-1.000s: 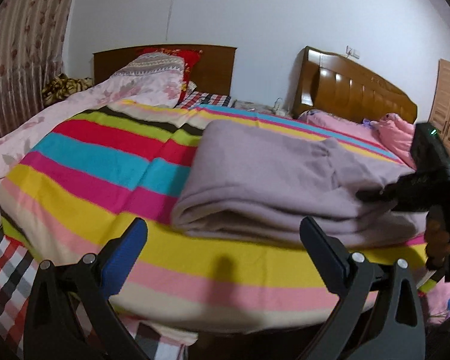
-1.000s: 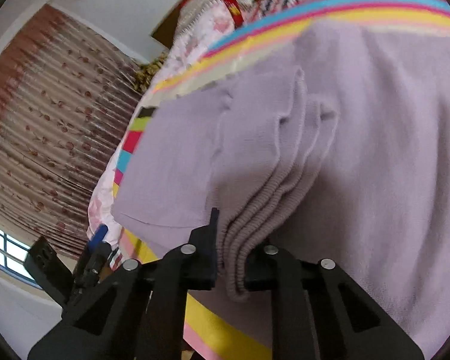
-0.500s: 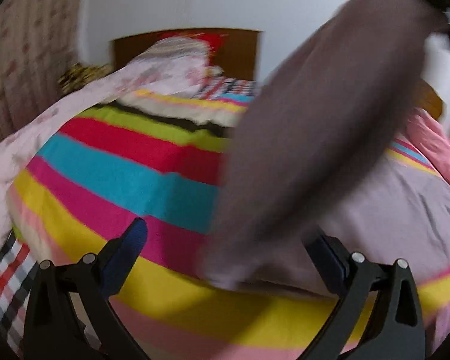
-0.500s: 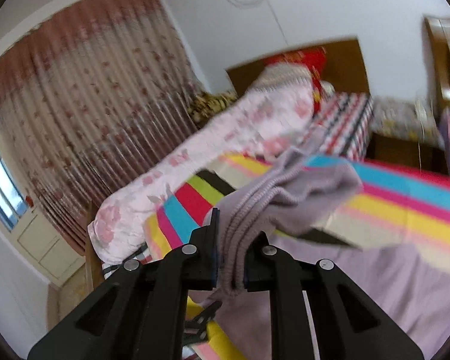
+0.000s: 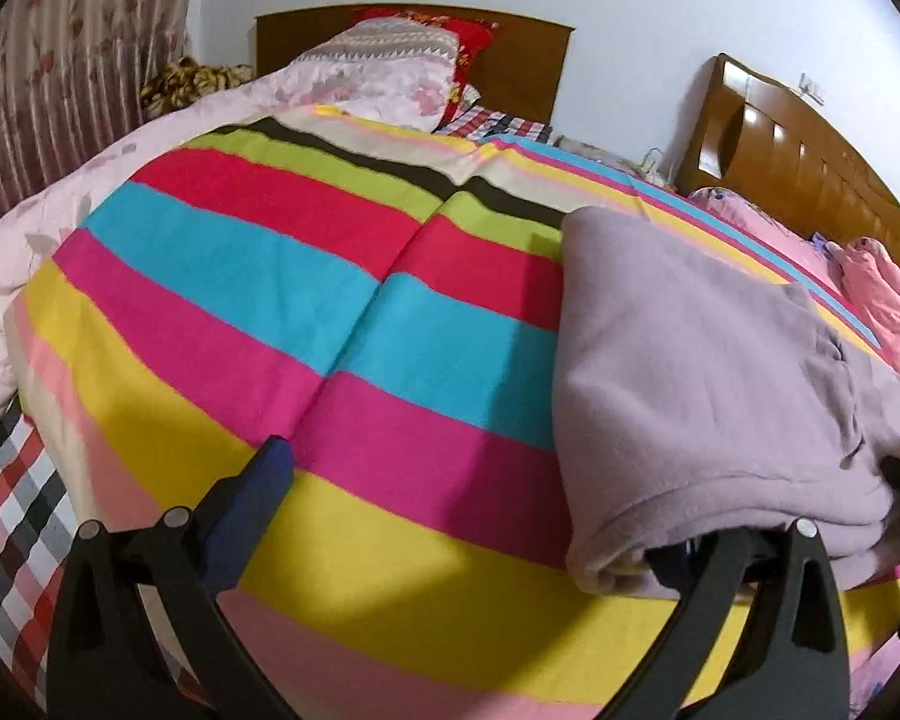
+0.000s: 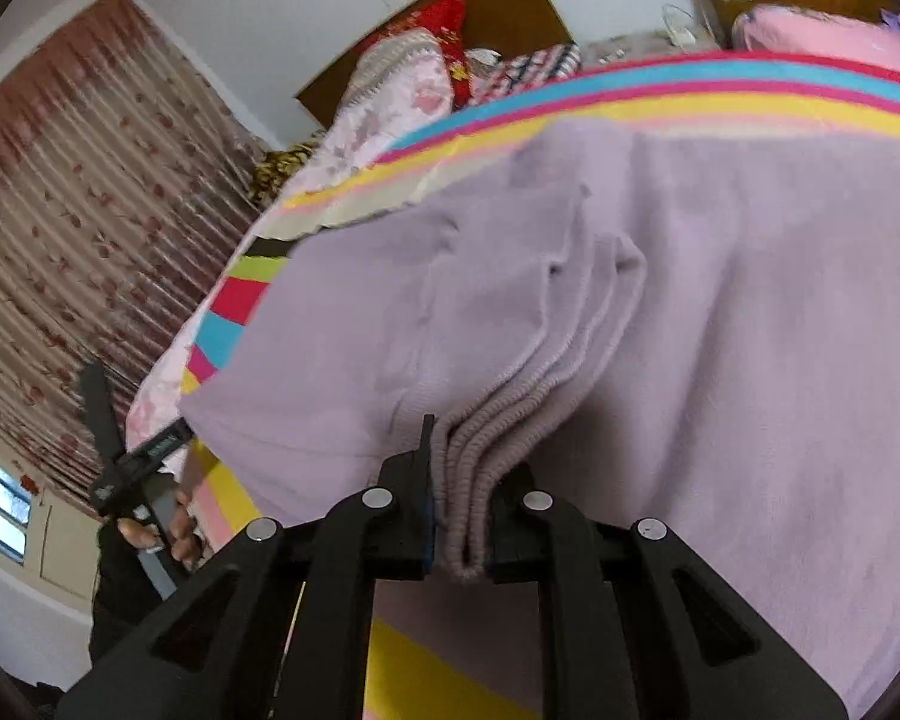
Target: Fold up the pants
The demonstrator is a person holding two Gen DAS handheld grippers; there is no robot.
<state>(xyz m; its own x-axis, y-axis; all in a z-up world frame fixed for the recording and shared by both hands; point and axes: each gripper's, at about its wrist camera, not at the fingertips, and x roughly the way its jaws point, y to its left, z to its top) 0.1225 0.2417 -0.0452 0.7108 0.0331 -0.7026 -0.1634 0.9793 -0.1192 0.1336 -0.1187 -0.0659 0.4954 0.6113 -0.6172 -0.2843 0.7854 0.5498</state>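
Observation:
Lilac pants (image 5: 690, 372) lie folded on the right part of a striped blanket (image 5: 330, 312). My left gripper (image 5: 468, 528) is open wide low over the blanket's near edge. Its blue-padded left finger is over the yellow stripe, and the pants' near folded edge covers the tip of its right finger. In the right wrist view my right gripper (image 6: 462, 516) is shut on the stacked ribbed hems of the pants (image 6: 750, 330), which rest on top of the folded cloth. A hand (image 6: 177, 531) on the left tool shows at the lower left there.
A pink floral quilt (image 5: 60, 228) and pillows (image 5: 390, 54) lie along the left and back. Two wooden headboards (image 5: 798, 162) stand at the wall. A checked sheet (image 5: 6, 516) hangs at the near left. Pink bedding (image 5: 882, 300) lies far right, and a curtain (image 6: 78, 210) hangs left.
Half a second ago the right gripper swung the held end of the pants up off the bed; it is down on the folded pants again. The left gripper moved left, so the pants sit right.

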